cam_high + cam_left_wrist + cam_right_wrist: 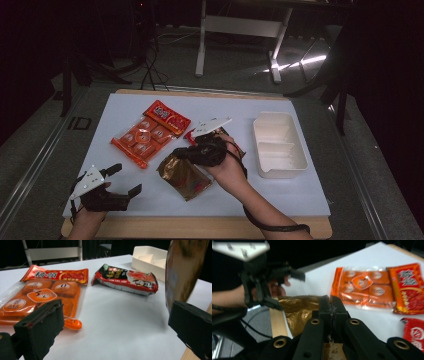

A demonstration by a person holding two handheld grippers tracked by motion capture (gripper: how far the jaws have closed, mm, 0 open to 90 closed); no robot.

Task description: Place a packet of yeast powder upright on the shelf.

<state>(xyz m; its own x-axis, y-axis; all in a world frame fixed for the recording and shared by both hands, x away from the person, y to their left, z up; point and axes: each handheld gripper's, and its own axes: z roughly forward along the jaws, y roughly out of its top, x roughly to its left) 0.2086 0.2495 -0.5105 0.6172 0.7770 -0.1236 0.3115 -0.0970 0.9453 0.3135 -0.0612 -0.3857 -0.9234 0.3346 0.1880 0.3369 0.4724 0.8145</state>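
My right gripper (186,154) is shut on the top edge of a gold-brown foil packet (184,176), which hangs from it over the table's front middle. Seen along its own jaws, my right gripper (331,305) pinches the foil packet (297,311) with the pads tight together. My left gripper (125,180) stands open at the front left corner with nothing between its jaws. From my left gripper (116,327), the foil packet (186,270) hangs upright at the right. A red-and-black noodle packet (127,278) lies flat farther back.
An orange bag of wrapped pieces with a red label end (147,134) lies left of centre. A white two-compartment tray (295,150) stands at the right. The noodle packet (238,148) lies partly hidden behind my right hand. The wooden table edge (200,227) runs along the front.
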